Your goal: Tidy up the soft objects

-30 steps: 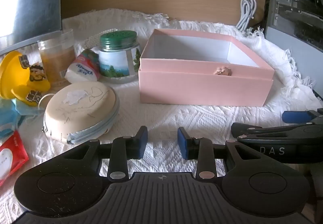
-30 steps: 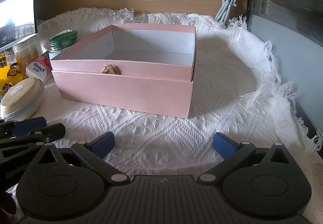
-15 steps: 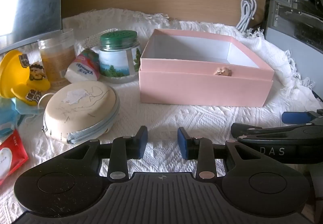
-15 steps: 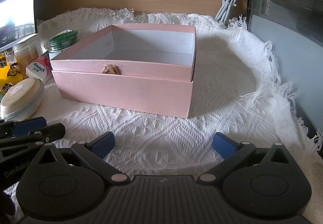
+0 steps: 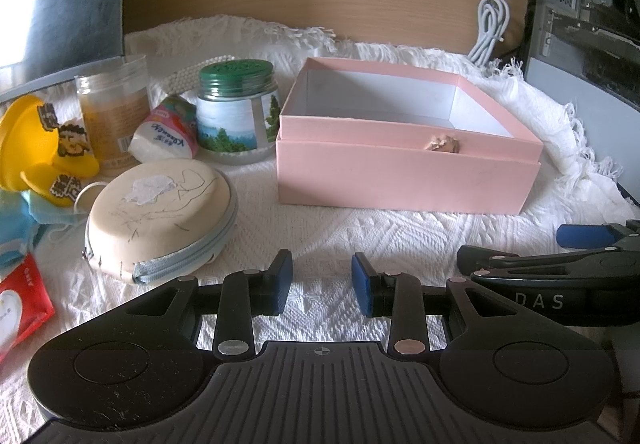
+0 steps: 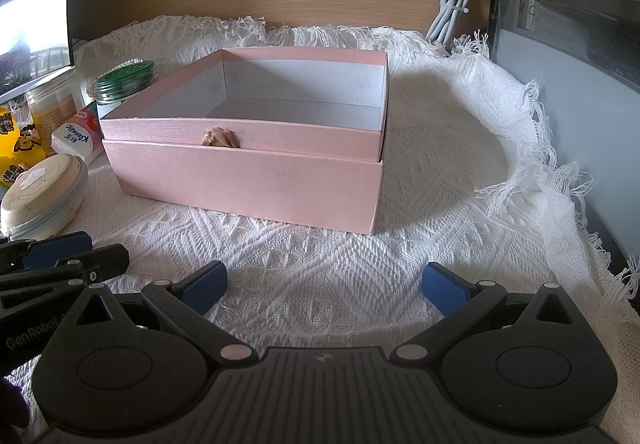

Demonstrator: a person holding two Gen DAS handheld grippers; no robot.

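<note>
Soft objects sit in a cluster toward the left edge of the table, on the white woven cloth (image 5: 360,228): a cream zip pouch (image 5: 160,216), a small tissue pack (image 5: 166,134), a blue fabric item (image 5: 24,228) and a red packet (image 5: 20,296). Hard items are mixed in: a green-lidded jar (image 5: 238,116), a clear jar (image 5: 112,116), a yellow toy (image 5: 40,148).

Pink box (image 6: 248,156) stands open at mid-table; what shows of its white inside holds nothing. Judged to be the destination.

Left tool (image 5: 322,286): pads part-way apart, gripping nothing, low over the cloth near the front edge. Cream zip pouch lies just to its left, apart from it. Right tool (image 6: 324,286): pads spread wide, gripping nothing, facing the box front.

Step in hand (judgement): first pick not yet begun; the pouch is the nearest soft target for the left tool.

Notes for doing it well:
- Widen the left tool first; the present gap looks narrower than the pouch.
- Approach across the pouch's short axis, pads on the zip seam sides; the domed top will likely slip.
- Lift clear of the cloth weave so the pads do not snag it.
- Keep away from the jars just behind; the tissue pack leans against the green-lidded jar.
- Clear the box's near wall before release.
- Hold the right tool out of the left tool's path.
</note>
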